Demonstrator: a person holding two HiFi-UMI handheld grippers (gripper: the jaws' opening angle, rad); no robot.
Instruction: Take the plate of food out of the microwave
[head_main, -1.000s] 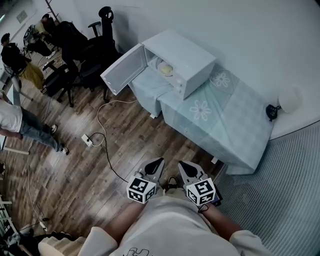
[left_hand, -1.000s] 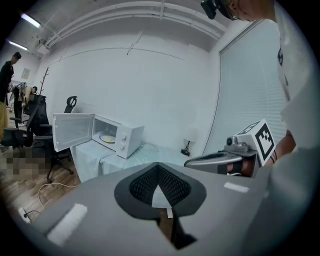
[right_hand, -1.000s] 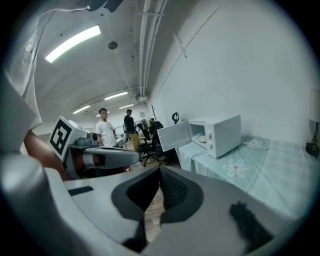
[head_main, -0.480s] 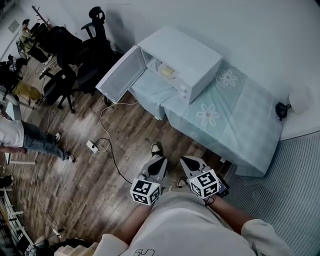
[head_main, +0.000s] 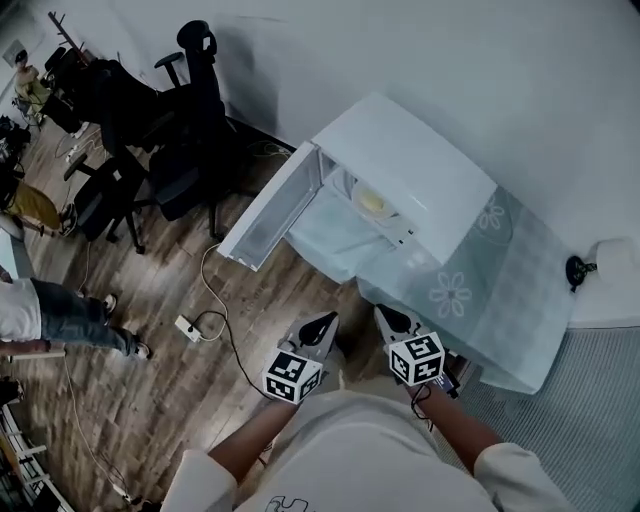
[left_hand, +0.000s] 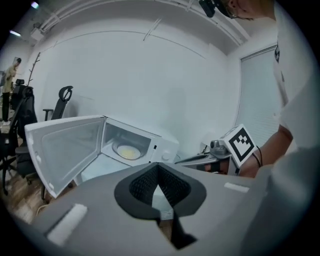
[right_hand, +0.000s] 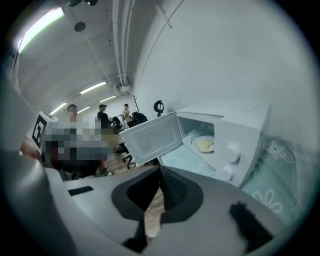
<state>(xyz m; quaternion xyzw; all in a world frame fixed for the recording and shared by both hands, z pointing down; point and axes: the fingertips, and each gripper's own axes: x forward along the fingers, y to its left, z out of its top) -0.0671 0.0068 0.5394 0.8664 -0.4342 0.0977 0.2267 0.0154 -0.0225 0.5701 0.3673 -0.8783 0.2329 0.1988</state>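
Note:
A white microwave stands on a low table, its door swung wide open to the left. Inside lies a plate of yellowish food, also seen as the plate in the left gripper view and the plate in the right gripper view. My left gripper and right gripper are held side by side close to my body, short of the table, both shut with nothing between the jaws. The left gripper and right gripper point toward the open microwave.
The table's pale floral cloth hangs to the floor. Black office chairs stand at the back left. A power strip with its cable lies on the wood floor. A person's legs are at the far left.
I have come closer to the microwave, which now sits nearer and more to the right in the head view. Both grippers stay shut in front of my body.

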